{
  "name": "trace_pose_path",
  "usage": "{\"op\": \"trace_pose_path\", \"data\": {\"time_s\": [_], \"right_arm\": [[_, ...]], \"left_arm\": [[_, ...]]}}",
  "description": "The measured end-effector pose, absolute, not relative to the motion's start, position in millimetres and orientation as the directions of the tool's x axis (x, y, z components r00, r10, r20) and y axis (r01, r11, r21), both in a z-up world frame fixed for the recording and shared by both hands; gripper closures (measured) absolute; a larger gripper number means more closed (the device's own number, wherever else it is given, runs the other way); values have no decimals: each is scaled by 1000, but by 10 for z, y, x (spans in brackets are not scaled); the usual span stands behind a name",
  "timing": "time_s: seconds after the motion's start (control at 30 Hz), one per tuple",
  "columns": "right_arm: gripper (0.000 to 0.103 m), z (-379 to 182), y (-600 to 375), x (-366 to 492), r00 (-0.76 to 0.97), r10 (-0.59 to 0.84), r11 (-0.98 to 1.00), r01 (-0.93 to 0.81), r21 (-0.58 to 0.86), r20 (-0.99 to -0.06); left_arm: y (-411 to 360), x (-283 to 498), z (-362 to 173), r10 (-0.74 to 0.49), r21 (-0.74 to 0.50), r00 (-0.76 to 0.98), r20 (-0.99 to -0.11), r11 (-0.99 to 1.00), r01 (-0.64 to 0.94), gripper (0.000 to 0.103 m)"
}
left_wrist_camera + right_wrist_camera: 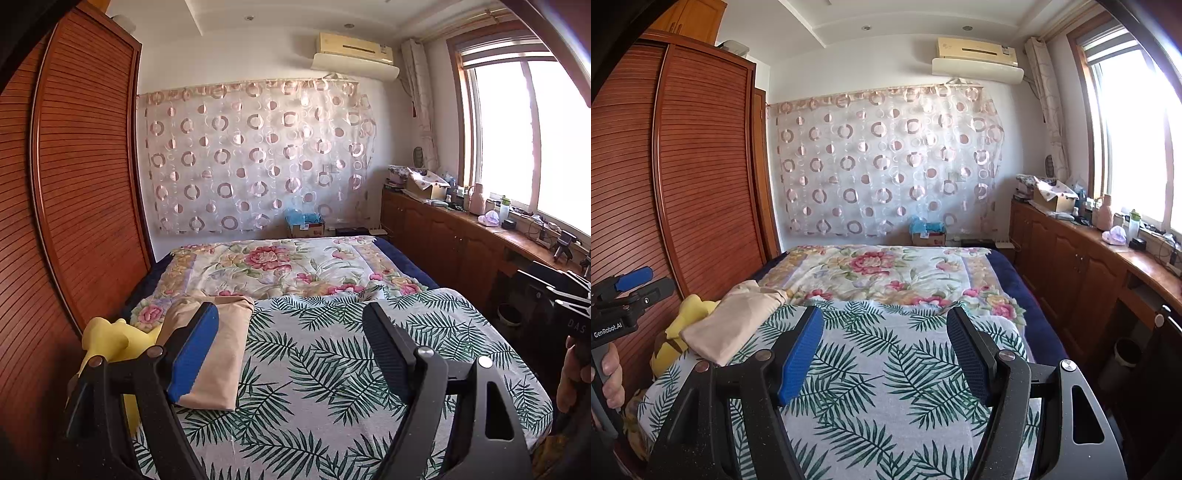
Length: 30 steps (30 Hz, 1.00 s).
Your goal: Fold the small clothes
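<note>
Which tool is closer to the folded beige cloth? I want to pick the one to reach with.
Left. The left tool hovers right beside the beige cloth; the right tool hangs farther right, over bare leaf-print cover.

Daylight floods in from the window (pixel 532 140) on my right, blown out to pure white, no detail thru the glass. Rest of room evenly bright, shadows soft. Strong fisheye bend: wardrobe (pixel 74 177) bows at left edge, dark vignette in corners. Both views sharp, no motion blur.
</note>
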State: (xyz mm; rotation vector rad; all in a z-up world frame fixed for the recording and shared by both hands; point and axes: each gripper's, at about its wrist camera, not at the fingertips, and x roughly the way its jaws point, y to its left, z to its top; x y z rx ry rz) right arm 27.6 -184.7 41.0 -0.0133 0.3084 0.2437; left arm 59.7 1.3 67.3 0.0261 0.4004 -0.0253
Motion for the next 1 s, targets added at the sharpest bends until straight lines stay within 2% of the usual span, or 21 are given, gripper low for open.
{"op": "trace_pose_path", "data": {"time_s": [1.0], "right_arm": [[32,399,-1876,282,924,241,969,-244,29,-297]], "left_arm": [[8,587,627,-20,20,921,-389,999,31,22]]}}
